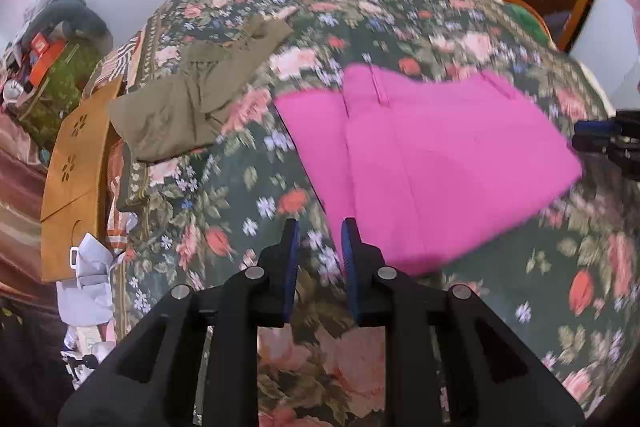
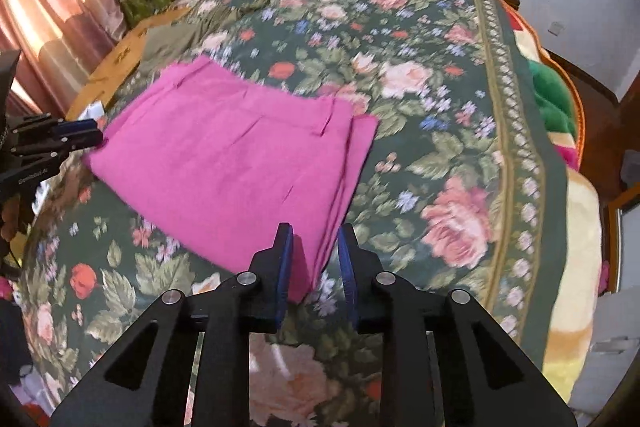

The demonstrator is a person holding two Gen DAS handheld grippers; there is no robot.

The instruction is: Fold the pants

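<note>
Folded pink pants (image 1: 432,155) lie flat on the floral bedspread (image 1: 248,195); they also show in the right wrist view (image 2: 224,163). My left gripper (image 1: 319,239) is open and empty, its fingers just off the pants' near left corner. My right gripper (image 2: 314,243) is open, its fingers either side of the pants' near right corner, not closed on it. Each gripper shows at the edge of the other's view: the right (image 1: 604,135) and the left (image 2: 68,137).
Folded olive pants (image 1: 192,99) lie at the bed's far left. A wooden panel (image 1: 76,167) and a cluttered side stand (image 1: 48,59) are left of the bed. A green and cream blanket (image 2: 560,115) hangs on the right side. Curtains (image 2: 52,11) hang at the left.
</note>
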